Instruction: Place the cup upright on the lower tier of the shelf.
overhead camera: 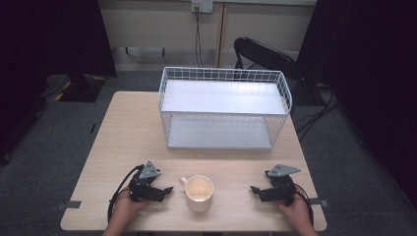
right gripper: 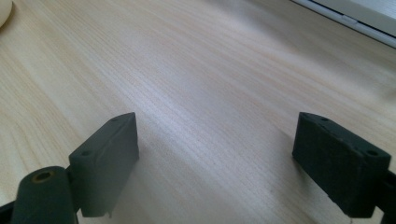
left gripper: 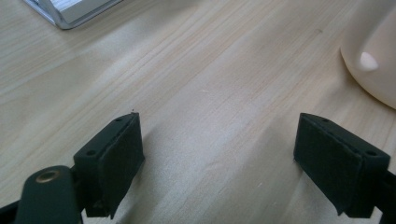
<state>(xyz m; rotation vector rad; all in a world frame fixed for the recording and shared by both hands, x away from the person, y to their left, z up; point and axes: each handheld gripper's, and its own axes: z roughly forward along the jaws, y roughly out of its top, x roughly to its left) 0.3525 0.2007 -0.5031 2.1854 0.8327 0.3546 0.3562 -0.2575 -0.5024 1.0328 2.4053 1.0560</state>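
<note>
Between the two grippers, on the surface (overhead camera: 123, 128), stands the mug (overhead camera: 198, 192) (handle toward the left gripper (overhead camera: 167, 190)). Left and right gripper (overhead camera: 254, 189) both gape wide, grasping nothing, near the rack (overhead camera: 223, 105).

In the left gripper view the cream mug (left gripper: 373, 56) is cut off by the right edge, its handle and rim unseen. In the right gripper view a sliver of it is clipped at the top-left corner (too little to judge). The wire rack (left gripper: 70, 11) is cropped at the top edge.
</note>
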